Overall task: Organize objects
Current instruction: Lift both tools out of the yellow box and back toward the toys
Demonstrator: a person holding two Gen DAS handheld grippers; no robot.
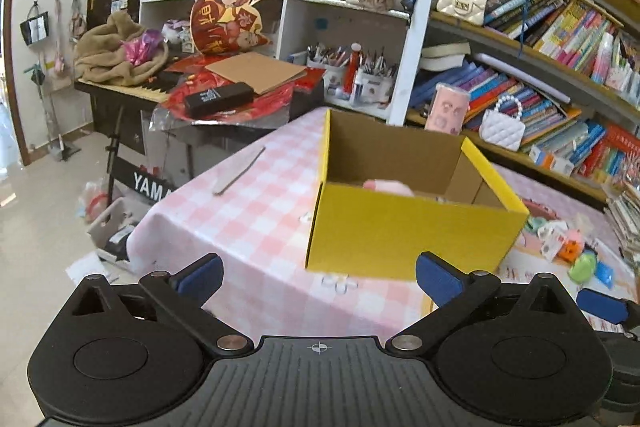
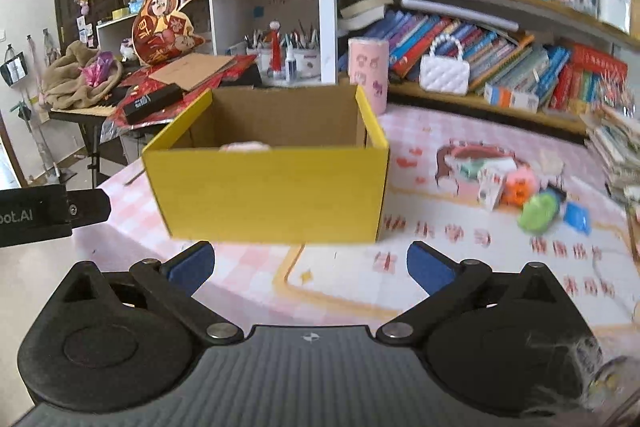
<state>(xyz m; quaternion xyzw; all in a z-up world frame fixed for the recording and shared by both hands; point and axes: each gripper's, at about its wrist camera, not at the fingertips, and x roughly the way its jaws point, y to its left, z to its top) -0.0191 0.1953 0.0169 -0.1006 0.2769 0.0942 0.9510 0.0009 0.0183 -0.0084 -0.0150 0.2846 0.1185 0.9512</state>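
Left wrist view. Left gripper [image 1: 318,277]: jaws spread wide, nothing between the blue pads. Box [image 1: 404,227], yellow outside and brown inside, open-topped: just ahead of the claw and slightly to its right, upright on the table [image 1: 248,219], not touching the pads. One corner of the box points toward the claw; its long axis runs from near left to far right. Pink item [image 1: 388,187] low inside the box, only its top visible. Flat stick [image 1: 240,171] lies on the cloth ahead-left of the claw, well apart from the box, pointing away and to the right. Small toys [image 1: 568,243] are scattered on the table right of the box. One blue pad of the right gripper [image 1: 604,305] shows at the claw's right. Table cover: pink-and-white check. Room: bookshelves [image 1: 540,39] behind and to the right, a cluttered keyboard [image 1: 132,91] behind and to the left, tiled floor on the left.

Right wrist view. Right gripper [image 2: 310,267]: jaws spread wide, empty. Box [image 2: 268,191] is straight ahead of the claw, apart from the pads, its broad yellow face square to the claw, long axis running left to right. Pink item [image 2: 245,146] peeks over the near wall. Toys [image 2: 520,191] ahead-right, blurred. Pink tin [image 2: 368,67] stands behind the box's right rear corner. The left gripper's body [image 2: 48,213] is at the far left. Bookshelves [image 2: 500,39] fill the back right.
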